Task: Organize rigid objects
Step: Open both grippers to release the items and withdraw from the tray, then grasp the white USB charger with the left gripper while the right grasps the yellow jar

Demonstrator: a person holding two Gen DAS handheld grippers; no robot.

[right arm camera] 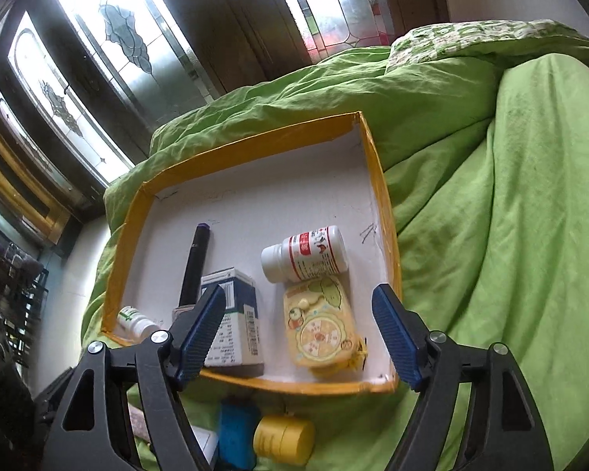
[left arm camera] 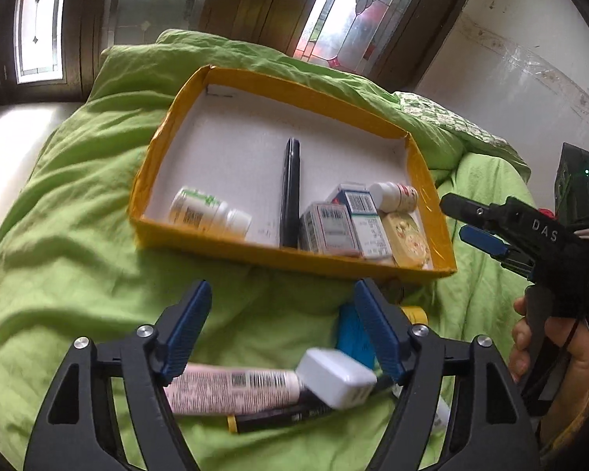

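Nearest to me, my left gripper (left arm camera: 280,333) hangs released over the pile on the bed (left arm camera: 78,274), nothing between its pads. Right under it lie a tube (left arm camera: 231,390), a white charger block (left arm camera: 335,376) resting on the tube's end, and a dark pen (left arm camera: 278,418) just below them. A blue item (left arm camera: 349,333) sits beside the right-hand finger, and a yellow jar (right arm camera: 282,443) next to that, just short of the tray's near wall.

My right gripper (right arm camera: 298,333) is also released and empty, poised above the near right corner of the tray (right arm camera: 255,145). Inside, along the near side, I see a yellow case (right arm camera: 320,329), a box (right arm camera: 235,314), a second box (left arm camera: 328,227) beside it, a red-label bottle (right arm camera: 306,253), a long black pen (right arm camera: 196,263) and a green-label bottle (left arm camera: 204,212) at the left. The far half of the tray is bare.

I judge the next pick to be from the pile. The charger looks easiest: it sits on top, so I would centre the left pads across its flat sides, come straight down without nudging the tube, and close only once both pads flank it. For placing, I would aim at the bare far half, and keep my right gripper out of the left's path over the tray.
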